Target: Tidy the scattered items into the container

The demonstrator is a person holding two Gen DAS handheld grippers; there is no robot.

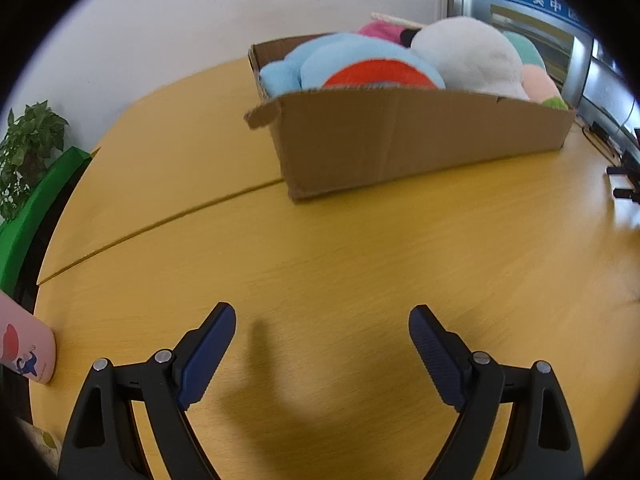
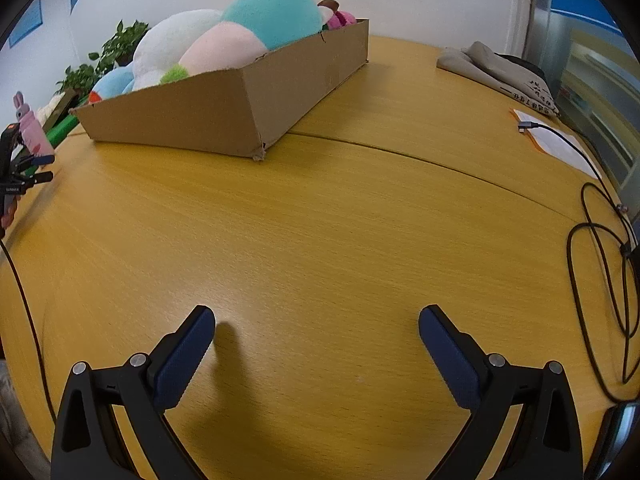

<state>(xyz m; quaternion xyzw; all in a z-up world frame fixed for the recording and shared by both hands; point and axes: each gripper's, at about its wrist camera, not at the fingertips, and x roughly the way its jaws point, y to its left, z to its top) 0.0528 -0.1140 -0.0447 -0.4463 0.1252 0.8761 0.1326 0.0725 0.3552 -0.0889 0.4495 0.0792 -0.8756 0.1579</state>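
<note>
left gripper [image 1: 322, 320]: jaws spread wide, nothing held, above bare yellow table [image 1: 360, 260]
right gripper [image 2: 316, 322]: same, wide apart and unloaded
cardboard box [image 1: 400, 140]: on the table, well ahead of both grippers
plush toys [image 1: 468, 54]: heaped in the box, above the rim
pink bottle [image 1: 28, 348]: at the table's left edge

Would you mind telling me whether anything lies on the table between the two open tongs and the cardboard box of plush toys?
Nothing visible does. Bare tabletop runs from the left tongs to the cardboard box, and likewise from the right tongs. The black cable and pink cup lie off to the sides.
</note>
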